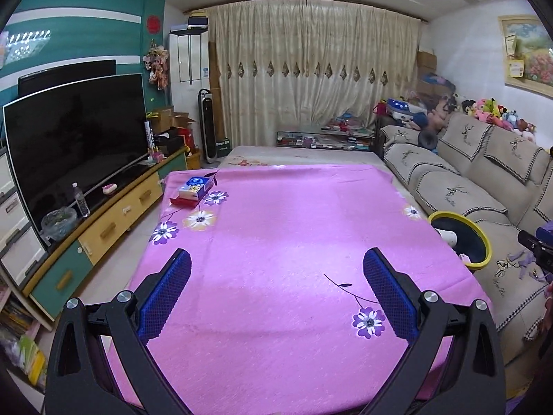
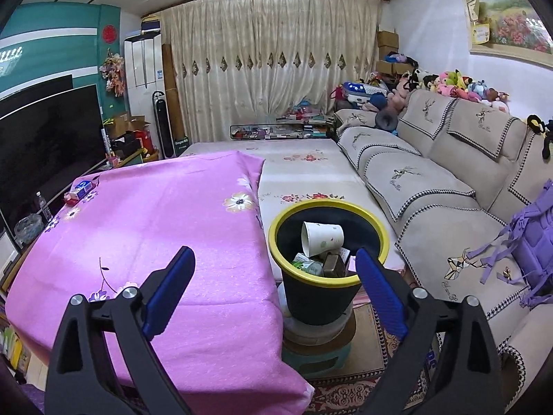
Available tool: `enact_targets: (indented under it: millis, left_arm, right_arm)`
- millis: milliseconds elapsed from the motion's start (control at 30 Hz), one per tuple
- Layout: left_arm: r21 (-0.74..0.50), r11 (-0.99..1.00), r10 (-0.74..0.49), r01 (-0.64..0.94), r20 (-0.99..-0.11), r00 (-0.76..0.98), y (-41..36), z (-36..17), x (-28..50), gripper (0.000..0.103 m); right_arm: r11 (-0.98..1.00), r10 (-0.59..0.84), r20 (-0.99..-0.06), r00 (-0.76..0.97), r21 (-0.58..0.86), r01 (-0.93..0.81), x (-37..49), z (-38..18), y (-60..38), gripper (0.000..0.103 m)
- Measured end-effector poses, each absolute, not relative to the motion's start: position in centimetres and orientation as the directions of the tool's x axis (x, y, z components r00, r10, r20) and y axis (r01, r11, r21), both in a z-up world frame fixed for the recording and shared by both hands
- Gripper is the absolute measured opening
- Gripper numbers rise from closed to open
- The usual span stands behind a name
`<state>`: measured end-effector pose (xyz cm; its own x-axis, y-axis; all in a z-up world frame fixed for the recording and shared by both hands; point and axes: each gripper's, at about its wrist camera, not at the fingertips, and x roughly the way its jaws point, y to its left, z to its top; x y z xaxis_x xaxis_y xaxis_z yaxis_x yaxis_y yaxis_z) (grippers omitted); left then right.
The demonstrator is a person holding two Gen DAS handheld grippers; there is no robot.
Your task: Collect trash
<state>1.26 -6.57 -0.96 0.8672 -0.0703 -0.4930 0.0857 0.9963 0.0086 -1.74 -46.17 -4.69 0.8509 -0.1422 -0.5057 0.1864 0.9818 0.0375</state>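
left claw wide open over pink cloth, nothing in it, right claw gaping too, empty, bin at its 1 o'clock, cup plus other trash already inside, tissue box at 11

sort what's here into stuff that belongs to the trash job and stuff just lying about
Part of the job:
- trash bin, black with a yellow rim
- paper cup lying in it
- other scraps under the cup
- right tool, open and empty
- left tool, open and empty

Just lying about:
- tissue pack on the pink cloth
- water bottle
- plush toys
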Motion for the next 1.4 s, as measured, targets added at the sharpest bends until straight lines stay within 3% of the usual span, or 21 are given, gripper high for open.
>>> enact_targets:
  millis: [1400]
  left_arm:
    - [0.034, 0.994, -0.068, 0.099, -0.506, 0.86, -9.0, -1.1, 3.4, 0.098]
  right_arm:
    - [0.976, -0.145, -0.52, 0.842, 0.067, 0.209, -0.7, -5.3, -47.4, 0.09]
